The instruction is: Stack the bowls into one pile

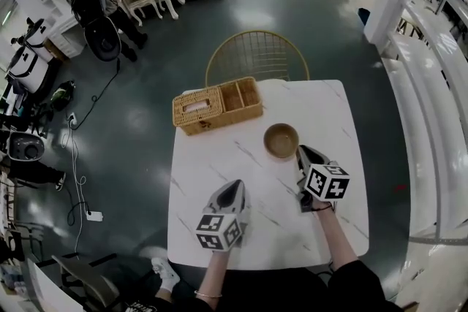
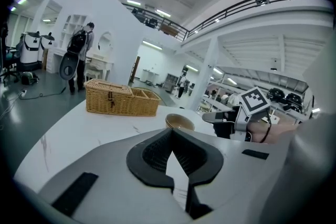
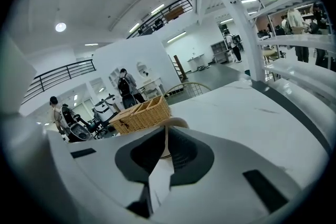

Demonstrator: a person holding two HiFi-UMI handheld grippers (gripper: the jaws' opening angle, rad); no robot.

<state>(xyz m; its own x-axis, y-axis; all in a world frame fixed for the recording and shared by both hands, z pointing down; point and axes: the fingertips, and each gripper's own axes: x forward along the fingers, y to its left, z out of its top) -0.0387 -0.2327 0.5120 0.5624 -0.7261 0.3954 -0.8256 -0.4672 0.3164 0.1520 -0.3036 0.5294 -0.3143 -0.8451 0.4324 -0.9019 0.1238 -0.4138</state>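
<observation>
With the left claw (image 1: 235, 185) shut and empty, the bowl (image 1: 281, 140), mid-counter (image 1: 241, 157) and seemingly pinched at its rim by the right claw (image 1: 300, 150), should be released gently, undragged.

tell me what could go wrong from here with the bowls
1. The right claw sits close beside the wooden bowls, with its jaws nearly together. A sideways swing could knock them across the marble table.
2. If pushed forward, they might bump the wicker basket not far beyond.
</observation>
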